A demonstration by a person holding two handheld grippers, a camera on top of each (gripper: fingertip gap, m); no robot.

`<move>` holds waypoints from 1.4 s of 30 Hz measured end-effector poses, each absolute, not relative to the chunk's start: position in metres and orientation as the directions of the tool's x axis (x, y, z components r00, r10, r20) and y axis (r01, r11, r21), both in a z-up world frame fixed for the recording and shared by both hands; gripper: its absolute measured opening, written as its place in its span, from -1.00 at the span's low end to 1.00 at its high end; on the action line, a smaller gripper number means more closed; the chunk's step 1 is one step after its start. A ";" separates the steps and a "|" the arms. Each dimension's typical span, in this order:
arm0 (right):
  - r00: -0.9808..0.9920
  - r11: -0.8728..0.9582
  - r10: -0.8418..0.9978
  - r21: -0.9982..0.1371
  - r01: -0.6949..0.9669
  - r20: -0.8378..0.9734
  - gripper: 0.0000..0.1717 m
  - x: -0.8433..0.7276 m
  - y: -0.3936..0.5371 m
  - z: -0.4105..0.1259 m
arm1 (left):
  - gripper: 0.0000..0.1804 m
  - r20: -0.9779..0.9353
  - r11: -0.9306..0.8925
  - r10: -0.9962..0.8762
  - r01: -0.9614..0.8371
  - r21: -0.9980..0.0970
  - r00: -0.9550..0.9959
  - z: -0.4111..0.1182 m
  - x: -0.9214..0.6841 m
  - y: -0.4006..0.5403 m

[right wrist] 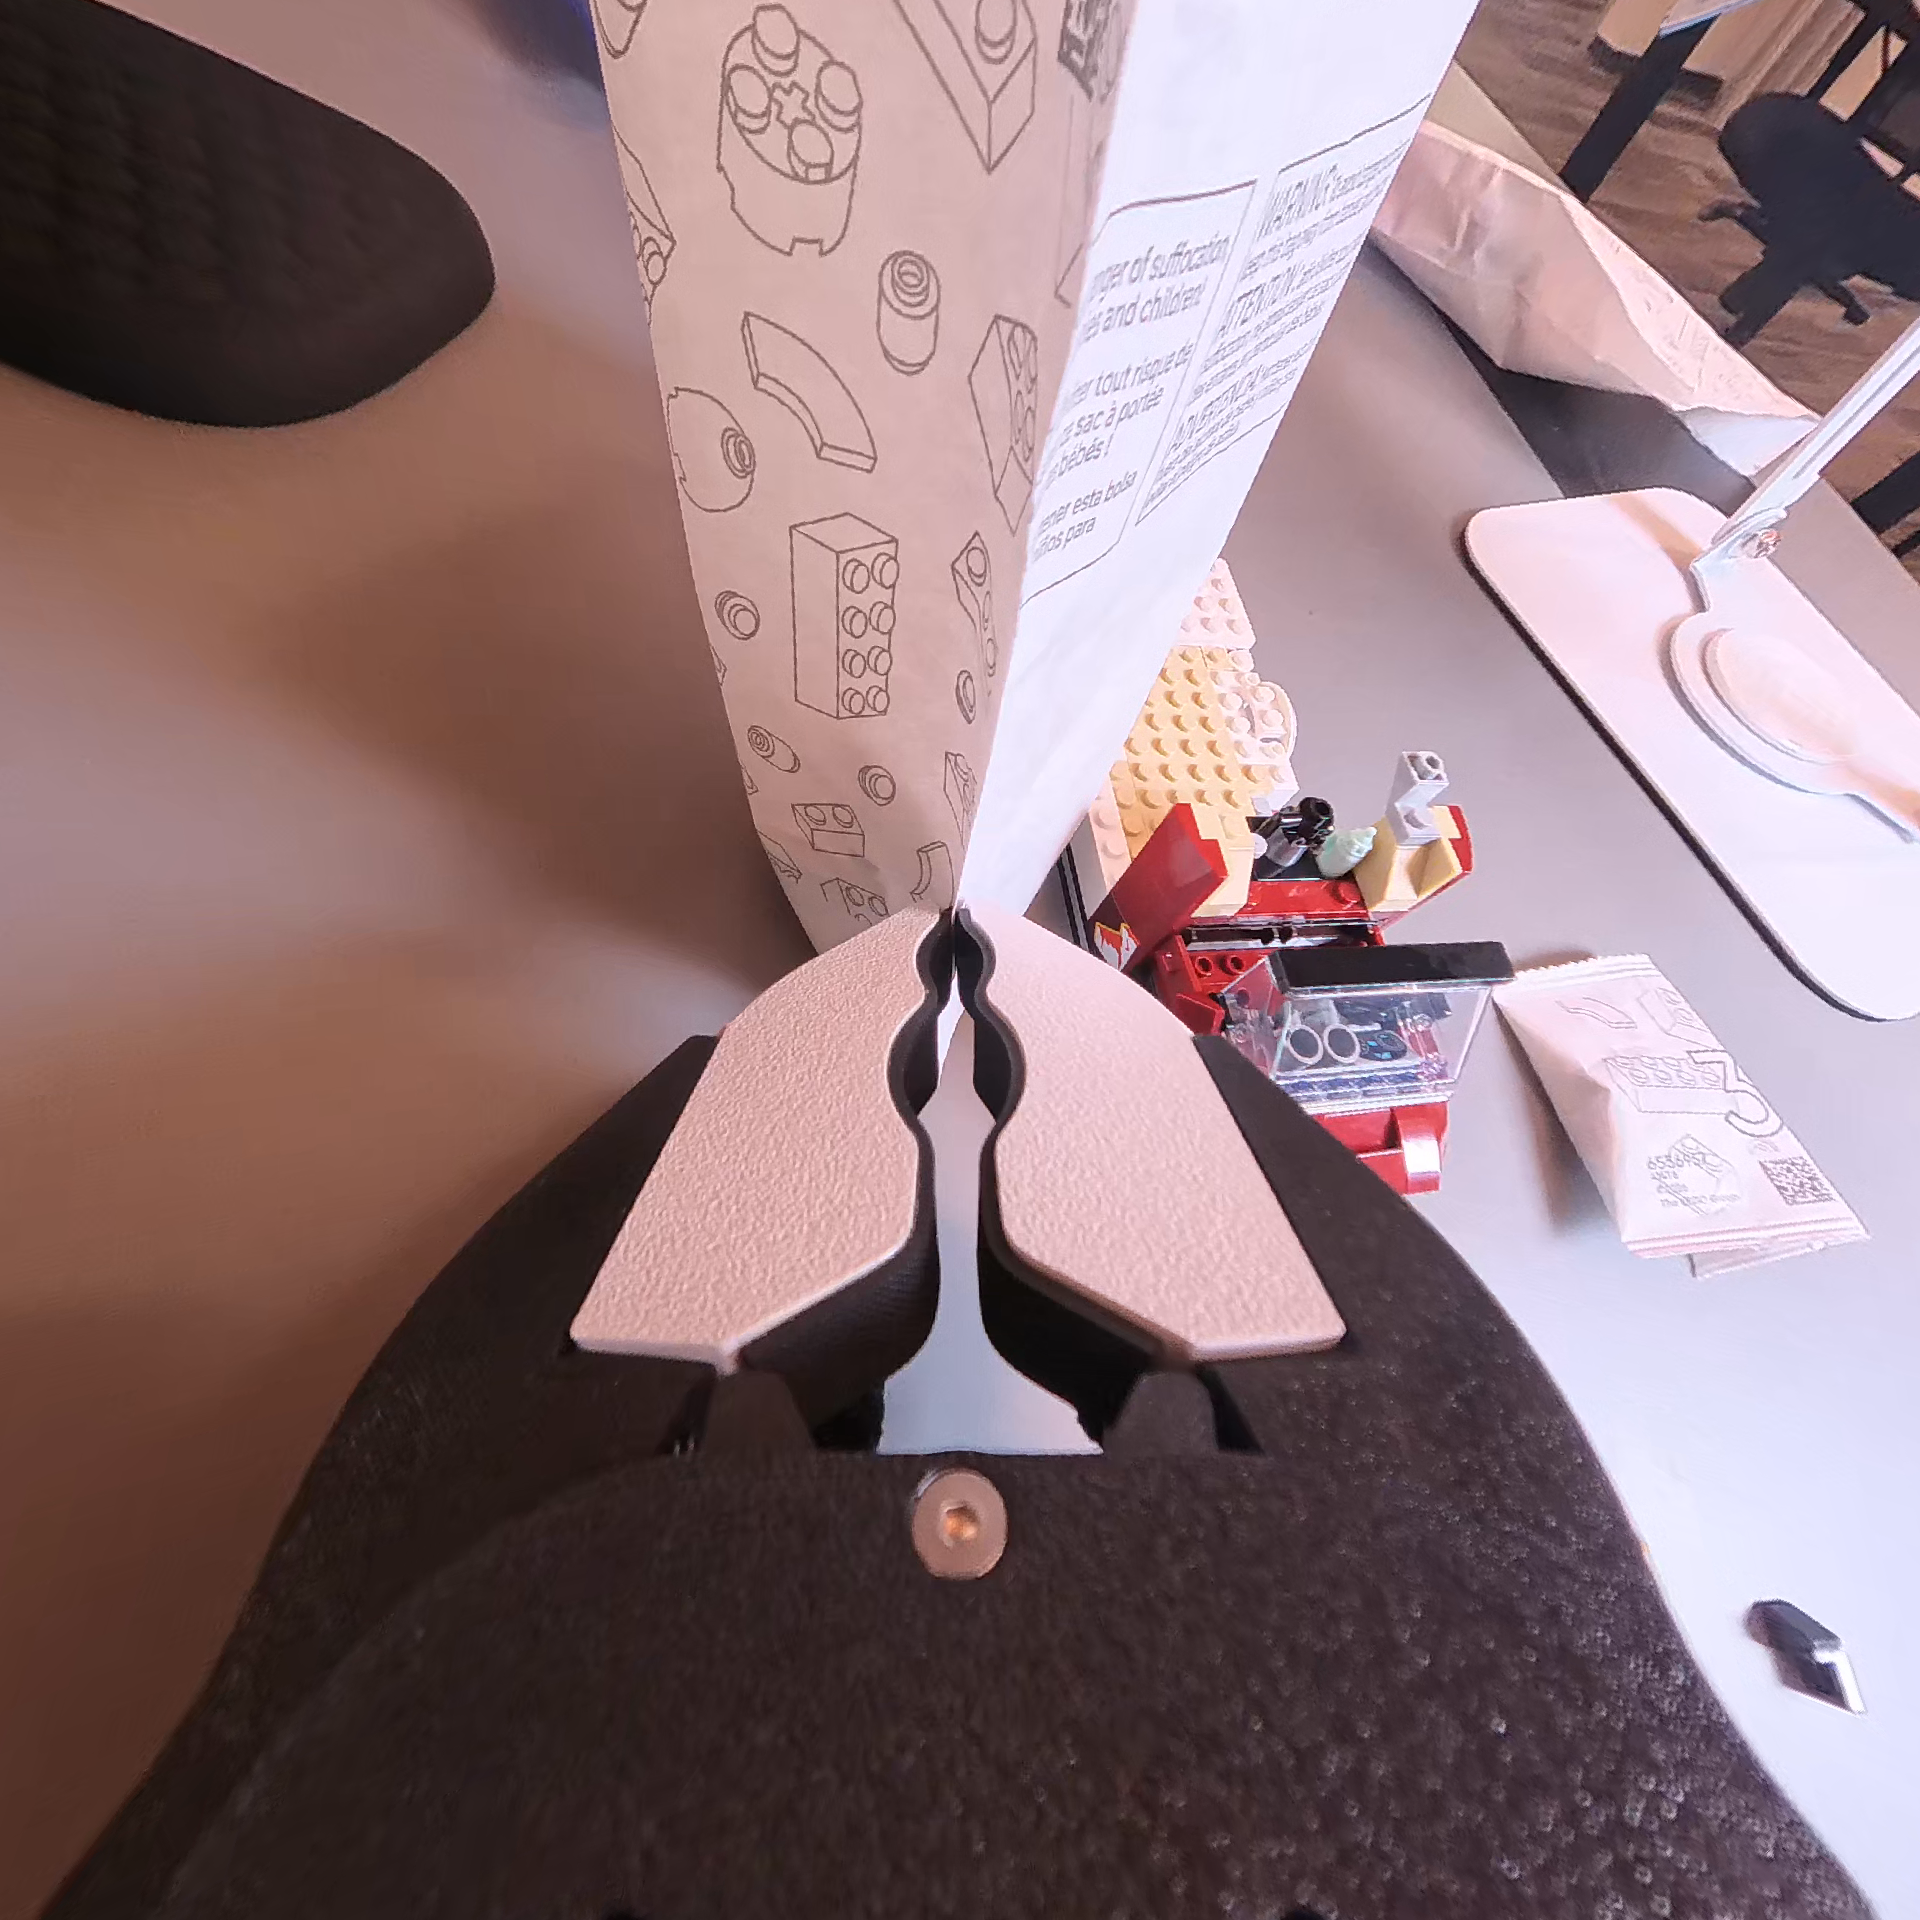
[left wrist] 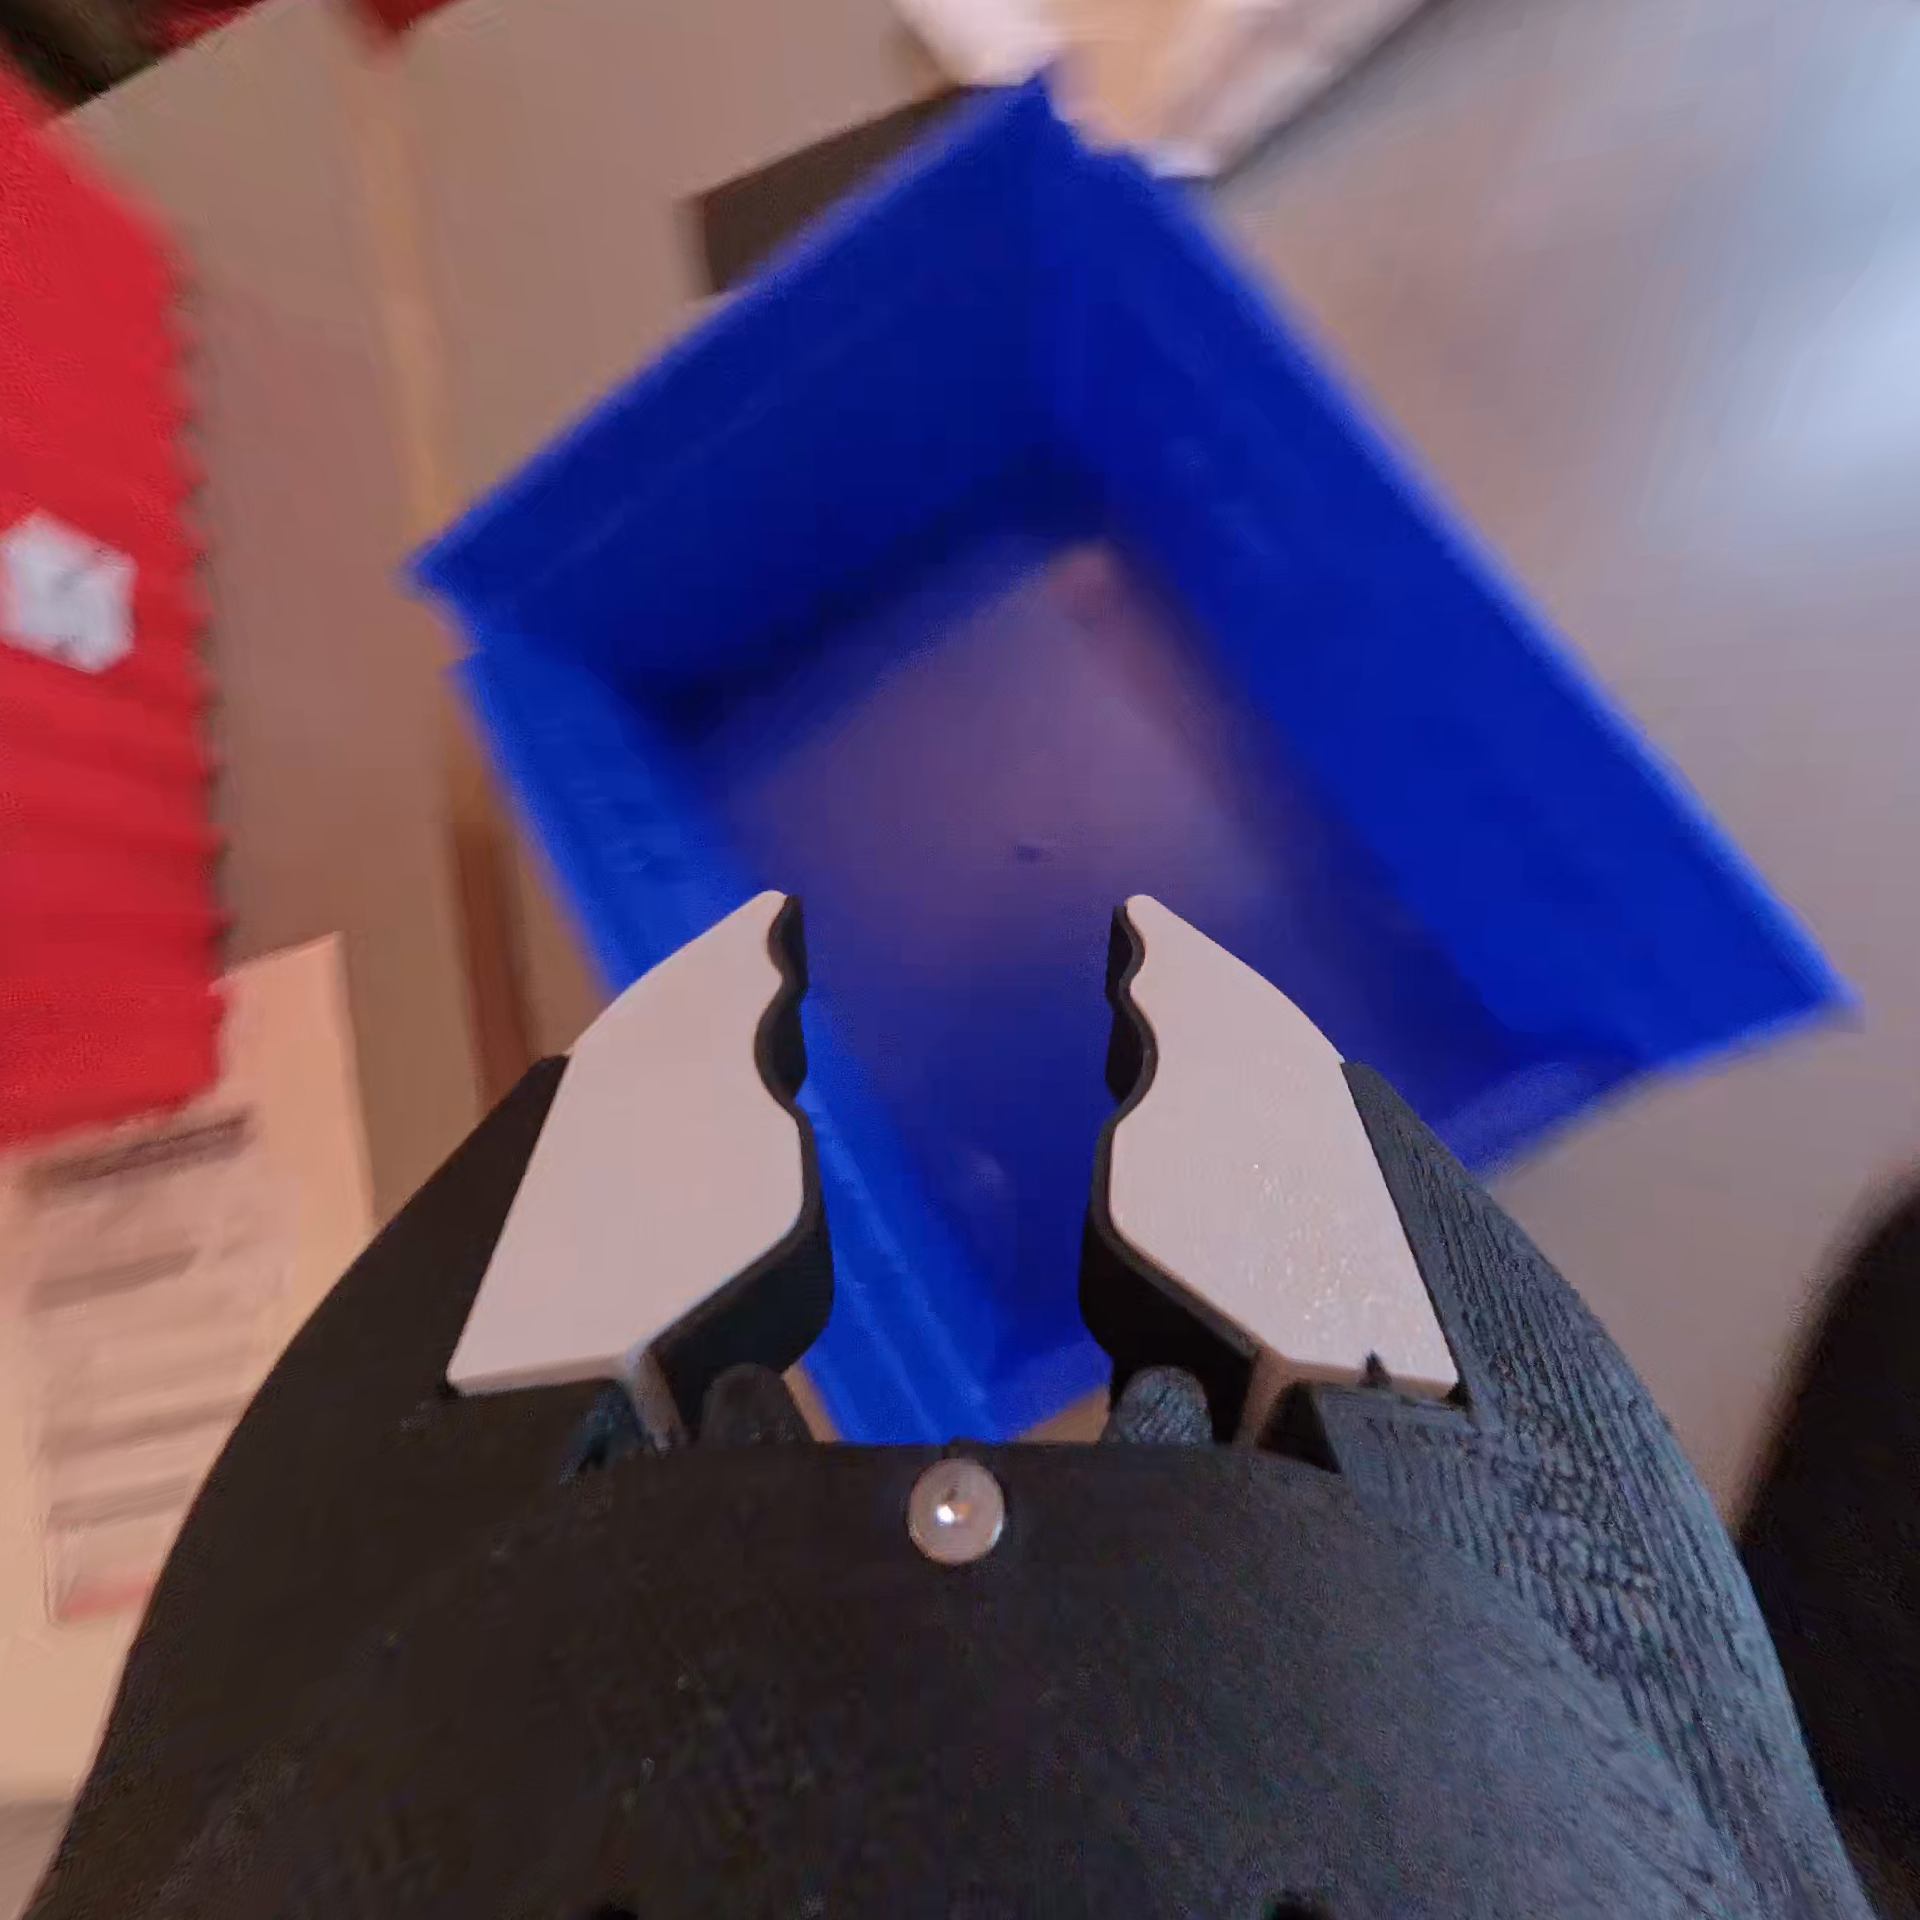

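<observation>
Right wrist view: a printed paper bag (right wrist: 883, 436) is pinched at its edge by the right hand-held gripper (right wrist: 956, 925) and held upright above the bench (right wrist: 312, 727), beside a brick model (right wrist: 1299, 935). Light, thin and easily torn it is judged, best gripped along the flat edge. Over a blue bin (left wrist: 1039, 520), the left hand-held gripper (left wrist: 961, 914) is spread with nothing held.

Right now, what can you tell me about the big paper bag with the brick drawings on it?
The paper bag is pale, off-white paper printed with outline drawings of toy bricks on one face and boxes of small print on the other. It looks flat and creased along a fold. It stands up tall from the right gripper, whose jaws are shut on its lower edge. Behind it sits a red and tan brick model.
</observation>
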State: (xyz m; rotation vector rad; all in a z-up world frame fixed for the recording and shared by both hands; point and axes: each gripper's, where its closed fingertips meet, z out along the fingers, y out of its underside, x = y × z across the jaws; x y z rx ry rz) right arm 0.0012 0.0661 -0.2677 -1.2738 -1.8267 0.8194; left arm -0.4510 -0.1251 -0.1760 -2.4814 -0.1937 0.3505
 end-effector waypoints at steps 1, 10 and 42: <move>-0.225 0.298 0.951 -0.831 0.469 0.214 -1.00 0.001 0.066 -0.267 | -0.33 -0.174 -0.812 0.105 -0.017 -0.583 0.979 -0.179 -0.426 -0.124; -0.232 0.281 0.954 -0.841 0.463 0.191 -0.99 0.002 0.067 -0.268 | -0.69 -0.201 -0.853 -0.482 -0.509 -0.116 0.853 -0.298 -0.348 -0.163; -0.236 0.180 0.968 -0.900 0.397 0.089 -1.00 -0.001 0.074 -0.243 | -0.99 0.026 -0.193 -0.875 -0.299 -0.934 0.484 -0.255 -0.105 0.014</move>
